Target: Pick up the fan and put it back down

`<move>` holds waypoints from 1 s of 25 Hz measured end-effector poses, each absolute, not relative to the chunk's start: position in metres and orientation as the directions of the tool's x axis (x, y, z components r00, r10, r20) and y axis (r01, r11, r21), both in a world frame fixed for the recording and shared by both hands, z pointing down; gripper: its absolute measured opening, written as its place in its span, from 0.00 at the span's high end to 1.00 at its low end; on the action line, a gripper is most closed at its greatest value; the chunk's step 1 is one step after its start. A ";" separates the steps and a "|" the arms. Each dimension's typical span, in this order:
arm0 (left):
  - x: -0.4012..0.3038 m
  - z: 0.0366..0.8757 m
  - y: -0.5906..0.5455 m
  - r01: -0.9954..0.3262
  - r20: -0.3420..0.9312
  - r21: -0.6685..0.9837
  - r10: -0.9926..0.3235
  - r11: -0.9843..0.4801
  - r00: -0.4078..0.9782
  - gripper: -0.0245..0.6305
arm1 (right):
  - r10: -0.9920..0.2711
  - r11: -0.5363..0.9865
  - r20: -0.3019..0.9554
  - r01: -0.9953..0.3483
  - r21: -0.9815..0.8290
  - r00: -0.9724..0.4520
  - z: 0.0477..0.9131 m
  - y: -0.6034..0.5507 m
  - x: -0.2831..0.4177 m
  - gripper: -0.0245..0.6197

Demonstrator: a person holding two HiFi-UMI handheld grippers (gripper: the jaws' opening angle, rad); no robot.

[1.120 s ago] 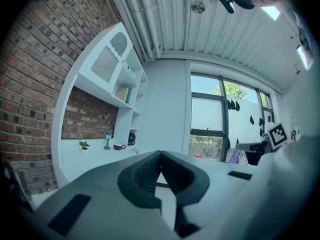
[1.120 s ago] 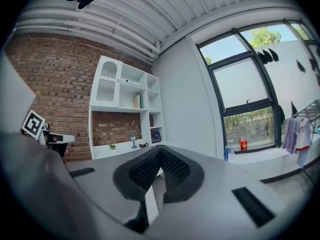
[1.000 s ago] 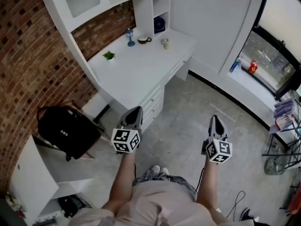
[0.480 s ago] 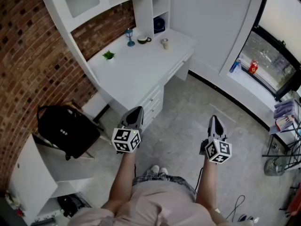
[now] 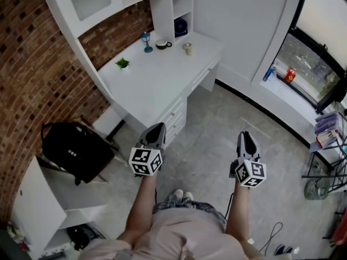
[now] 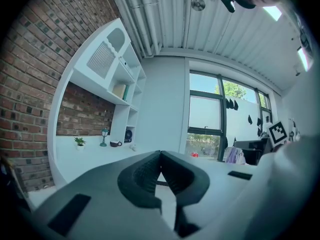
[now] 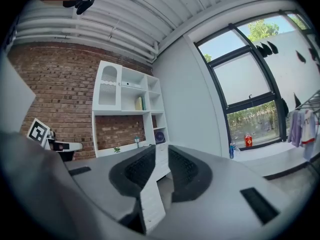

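Note:
The fan (image 5: 181, 27) is small and blue and stands in a low cubby of the white shelf unit at the back of the desk. It is also small and far off in the left gripper view (image 6: 129, 135) and the right gripper view (image 7: 159, 137). Both grippers are held level in front of the person, well short of the desk. The left gripper (image 5: 156, 128) (image 6: 160, 156) is shut, tips touching, and empty. The right gripper (image 5: 248, 136) (image 7: 162, 151) has its jaws opening, a narrow gap showing and nothing between them.
On the white desk (image 5: 157, 85) are a small potted plant (image 5: 122, 63), a blue lamp figurine (image 5: 146, 40), a dark cup (image 5: 161, 45) and a pale cup (image 5: 187, 49). A black bag (image 5: 76, 150) sits at left. Bottles (image 5: 290, 75) stand on the window sill, with a rack (image 5: 325, 140) at right.
The right gripper's jaws have parted slightly. Both hands stay where they were; the head view has shifted a little.

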State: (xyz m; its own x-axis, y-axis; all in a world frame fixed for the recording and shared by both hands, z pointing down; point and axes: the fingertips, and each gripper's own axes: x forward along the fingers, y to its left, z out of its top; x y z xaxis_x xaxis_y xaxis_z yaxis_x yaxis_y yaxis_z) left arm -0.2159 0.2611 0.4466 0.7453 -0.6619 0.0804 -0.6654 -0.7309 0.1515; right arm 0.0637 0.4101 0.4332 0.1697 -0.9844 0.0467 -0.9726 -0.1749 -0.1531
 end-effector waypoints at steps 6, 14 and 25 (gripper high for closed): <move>-0.212 0.451 0.261 -0.654 0.088 0.157 -0.649 -0.740 0.756 0.92 | -0.991 -0.129 -0.022 -0.977 -0.170 0.134 0.421 0.410 0.057 0.46; -0.211 0.455 0.256 -0.630 0.096 0.160 -0.624 -0.760 0.776 0.92 | -0.990 -0.119 -0.049 -0.971 -0.209 0.132 0.425 0.409 0.050 0.21; -0.214 0.467 0.233 -0.591 0.109 0.153 -0.581 -0.792 0.807 0.92 | -0.985 -0.160 -0.037 -0.966 -0.204 0.171 0.436 0.395 0.038 0.18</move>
